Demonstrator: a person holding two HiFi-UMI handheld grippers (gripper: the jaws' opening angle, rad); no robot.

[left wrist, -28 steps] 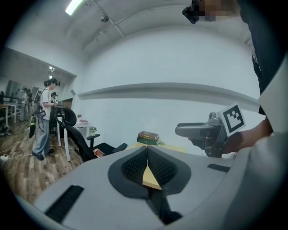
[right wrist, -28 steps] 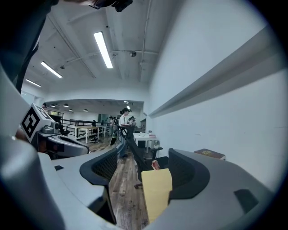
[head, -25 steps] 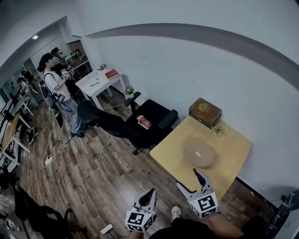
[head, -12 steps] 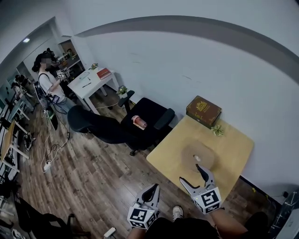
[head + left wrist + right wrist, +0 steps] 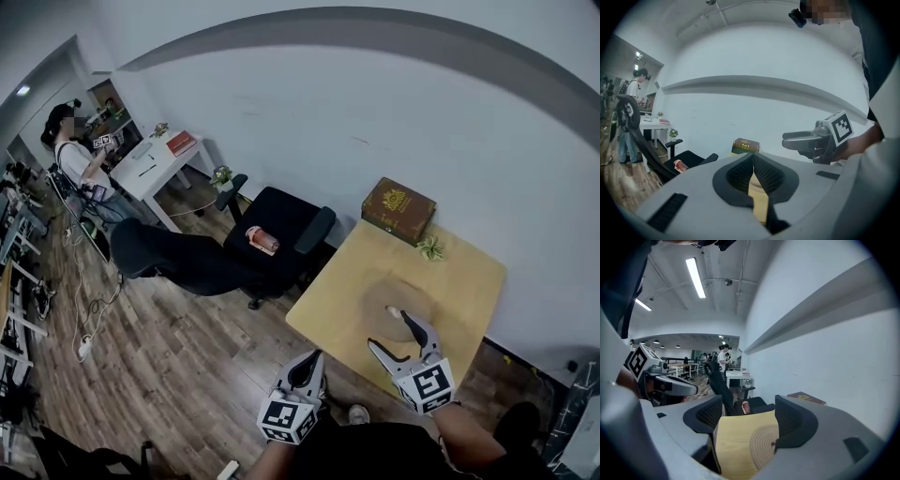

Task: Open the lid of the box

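At the left, off the table's edge and over the wooden floor (image 5: 187, 356), the left gripper (image 5: 307, 367) is hanging low with its jaws pressed together on nothing. It is sitting out of the way, likely because the reach is falling to the other hand. Beyond it a black office chair (image 5: 281, 220) is carrying a red bottle (image 5: 262, 240) on its seat and playing no part here. Moving right, the right gripper (image 5: 392, 333) is hovering over the near part of the light wooden table (image 5: 342, 281). Its jaws are standing wide apart and gripping nothing, with a round woven mat (image 5: 382, 298) showing between them below. That spread is probably serving as readiness for a lid edge. The box (image 5: 398, 209), a brown book-shaped case with gold ornament, is lying closed at the table's far corner, well apart from both tools, with a small plant (image 5: 431, 248) sitting just beside it. The task is looking barely begun: the right gripper is needing to travel past the mat to reach the box
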